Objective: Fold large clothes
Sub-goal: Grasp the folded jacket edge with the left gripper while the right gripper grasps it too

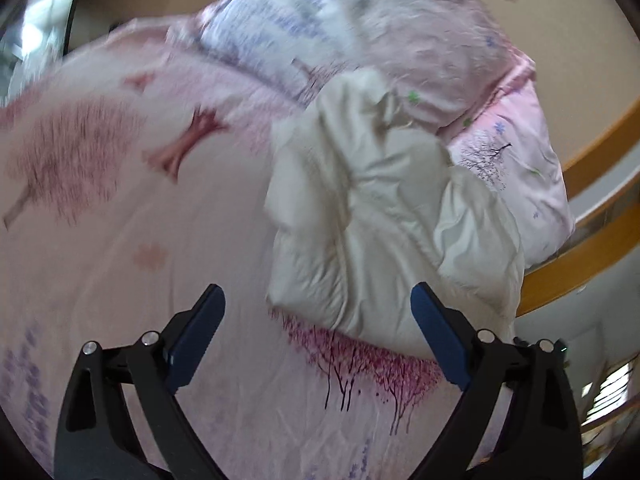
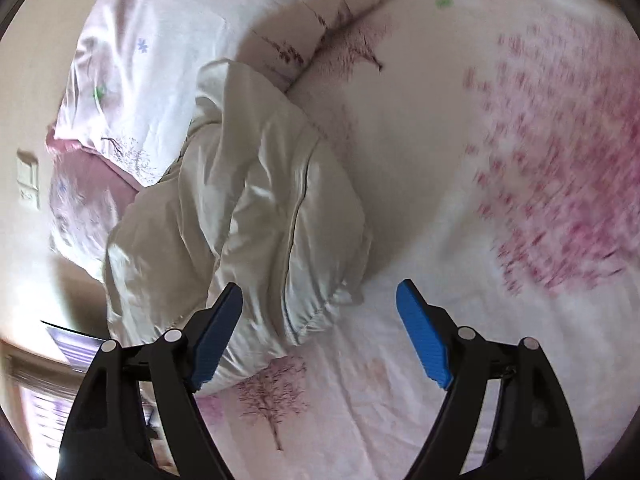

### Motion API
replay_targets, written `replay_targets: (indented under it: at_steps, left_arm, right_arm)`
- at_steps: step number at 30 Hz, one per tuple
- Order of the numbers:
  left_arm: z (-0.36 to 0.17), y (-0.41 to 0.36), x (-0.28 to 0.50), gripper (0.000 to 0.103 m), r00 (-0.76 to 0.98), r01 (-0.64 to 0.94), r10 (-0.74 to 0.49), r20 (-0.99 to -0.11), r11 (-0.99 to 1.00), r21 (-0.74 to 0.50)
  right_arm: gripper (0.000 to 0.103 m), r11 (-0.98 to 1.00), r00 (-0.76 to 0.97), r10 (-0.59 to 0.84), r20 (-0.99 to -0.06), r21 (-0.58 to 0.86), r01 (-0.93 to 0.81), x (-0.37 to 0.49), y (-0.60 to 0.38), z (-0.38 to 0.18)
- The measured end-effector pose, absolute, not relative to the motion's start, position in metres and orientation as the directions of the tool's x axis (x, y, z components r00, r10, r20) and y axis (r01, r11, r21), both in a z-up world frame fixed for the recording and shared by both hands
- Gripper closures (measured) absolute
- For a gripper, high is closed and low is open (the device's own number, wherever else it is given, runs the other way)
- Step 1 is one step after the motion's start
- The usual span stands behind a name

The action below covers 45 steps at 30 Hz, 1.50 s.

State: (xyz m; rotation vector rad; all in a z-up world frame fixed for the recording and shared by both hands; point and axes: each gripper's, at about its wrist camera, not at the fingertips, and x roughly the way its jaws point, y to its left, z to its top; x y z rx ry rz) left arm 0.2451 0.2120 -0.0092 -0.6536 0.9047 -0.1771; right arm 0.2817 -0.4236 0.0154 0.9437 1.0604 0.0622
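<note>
Jaws of both the left gripper (image 1: pixel 318 304) and right gripper (image 2: pixel 320 300) are spread, empty; the puffy white jacket (image 1: pixel 380 208) on the bed (image 1: pixel 120 280) is approached, and an edge must be pinched next.

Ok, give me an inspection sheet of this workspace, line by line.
Surface: bed sheet, pink with tree prints.
Job's things: white puffy jacket, crumpled on the sheet.
Clutter: folded duvet beyond the jacket.
Grippers: left gripper open, empty; right gripper open, jacket hem between the fingers, not pinched.
Cables: nothing seen.
Surroundings: wooden bed frame, wall switch.
</note>
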Motion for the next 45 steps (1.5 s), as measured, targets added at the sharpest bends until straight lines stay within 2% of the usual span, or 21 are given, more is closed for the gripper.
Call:
replay_targets:
  at_steps: [7,11,14,16,18,21,24,33,39,41,45]
  left_arm:
    - [-0.039,0.199,0.254,0.017,0.600,-0.170,-0.514,-0.613,0.667,-0.726]
    - [-0.046,0.190,0.268,0.026,0.605,-0.188,-0.539,-0.586,0.618,-0.763]
    - [-0.051,0.191,0.273,0.035,0.623,-0.207,-0.540,-0.566,0.584,-0.785]
    - [-0.052,0.191,0.274,0.044,0.641,-0.213,-0.541,-0.545,0.557,-0.803]
    - [-0.051,0.194,0.273,0.060,0.656,-0.208,-0.543,-0.524,0.538,-0.817]
    - [-0.045,0.196,0.271,0.074,0.672,-0.186,-0.552,-0.493,0.519,-0.834]
    - [-0.037,0.196,0.268,0.081,0.688,-0.159,-0.551,-0.472,0.521,-0.839]
    - [-0.017,0.201,0.225,0.083,0.701,-0.077,-0.573,-0.424,0.531,-0.844]
    - [-0.021,0.200,0.168,0.082,0.676,-0.080,-0.587,-0.447,0.544,-0.836]
    - [-0.027,0.200,0.158,0.078,0.658,-0.089,-0.586,-0.473,0.563,-0.822]
    - [-0.038,0.204,0.153,0.061,0.647,-0.117,-0.575,-0.501,0.574,-0.810]
  right_arm:
    - [0.026,0.461,0.585,0.542,-0.604,0.795,0.394,0.287,-0.414,-0.004]
    - [0.029,0.431,0.625,0.519,-0.583,0.810,0.397,0.290,-0.414,-0.006]
    - [0.045,0.429,0.639,0.506,-0.579,0.812,0.396,0.288,-0.412,-0.007]
    - [0.062,0.422,0.660,0.506,-0.555,0.827,0.372,0.287,-0.410,-0.007]
    - [0.072,0.416,0.683,0.503,-0.529,0.841,0.346,0.286,-0.409,-0.004]
    - [0.079,0.430,0.710,0.483,-0.513,0.845,0.319,0.285,-0.406,0.006]
    - [0.081,0.421,0.736,0.476,-0.482,0.859,0.291,0.279,-0.403,0.016]
    - [0.083,0.440,0.763,0.463,-0.452,0.864,0.244,0.229,-0.406,0.043]
    - [0.083,0.483,0.750,0.421,-0.510,0.826,0.291,0.165,-0.405,0.046]
    - [0.080,0.541,0.725,0.390,-0.568,0.779,0.319,0.155,-0.402,0.044]
    - [0.061,0.645,0.692,0.295,-0.659,0.672,0.364,0.146,-0.401,0.053]
